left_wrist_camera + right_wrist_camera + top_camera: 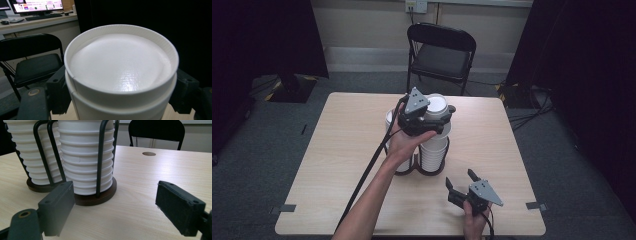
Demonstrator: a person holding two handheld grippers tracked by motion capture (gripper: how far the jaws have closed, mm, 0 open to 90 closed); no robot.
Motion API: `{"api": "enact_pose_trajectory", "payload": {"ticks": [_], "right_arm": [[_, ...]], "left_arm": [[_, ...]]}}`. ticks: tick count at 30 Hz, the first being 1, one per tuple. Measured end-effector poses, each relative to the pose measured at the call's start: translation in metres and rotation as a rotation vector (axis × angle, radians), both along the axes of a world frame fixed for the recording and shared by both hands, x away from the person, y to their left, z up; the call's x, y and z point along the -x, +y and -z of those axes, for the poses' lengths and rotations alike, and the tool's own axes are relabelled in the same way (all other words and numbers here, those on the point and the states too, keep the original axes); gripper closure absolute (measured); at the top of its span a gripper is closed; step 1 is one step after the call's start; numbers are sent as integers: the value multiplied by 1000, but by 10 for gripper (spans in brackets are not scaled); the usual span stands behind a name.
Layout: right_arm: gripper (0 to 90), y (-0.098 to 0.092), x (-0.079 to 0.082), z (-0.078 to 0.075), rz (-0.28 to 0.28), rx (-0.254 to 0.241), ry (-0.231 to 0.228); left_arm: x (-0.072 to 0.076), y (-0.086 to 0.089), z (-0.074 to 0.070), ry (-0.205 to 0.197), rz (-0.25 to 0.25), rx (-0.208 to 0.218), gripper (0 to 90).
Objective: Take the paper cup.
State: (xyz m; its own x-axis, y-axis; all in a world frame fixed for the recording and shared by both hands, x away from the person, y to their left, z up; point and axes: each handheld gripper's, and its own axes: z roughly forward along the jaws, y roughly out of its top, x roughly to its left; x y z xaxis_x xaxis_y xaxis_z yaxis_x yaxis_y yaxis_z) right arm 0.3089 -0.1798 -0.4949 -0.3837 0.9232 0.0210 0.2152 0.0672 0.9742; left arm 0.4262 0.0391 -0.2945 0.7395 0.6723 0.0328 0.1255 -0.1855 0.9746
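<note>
At the middle of the counter (347, 165), my left gripper (443, 121) has its fingers (58, 90) closed on the top cup (121, 67) of the right-hand stack (434, 150). That stack sits in a black wire holder (100, 162) on a dark round base (96, 198). The grasp looks made; I judge the lift-off from the stack is not yet done, since the cup's rim rests just above the next rim below it. Placing it somewhere is all left to do.

The cup is white paper, upside down, with a recessed glossy bottom facing up and a visible side seam. It looks light and easily crushed.

A second stack (27, 152) stands just left, in its own holder.

My right gripper (463, 186) hovers near the right front of the counter, fingers (178, 206) spread wide, holding nothing.
</note>
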Motion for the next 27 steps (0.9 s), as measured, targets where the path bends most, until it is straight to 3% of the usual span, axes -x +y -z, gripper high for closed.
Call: {"api": "enact_pose_trajectory", "payload": {"ticks": [14,20,27], "right_arm": [[149,0,0,0,0,0,0],[148,0,0,0,-1,0,-1],[148,0,0,0,-3,0,1]], "left_arm": [[4,8,-8,-10,2,53,213],[7,13,-12,-3,14,108,214],[10,18,-16,-14,12,124,214]]}}
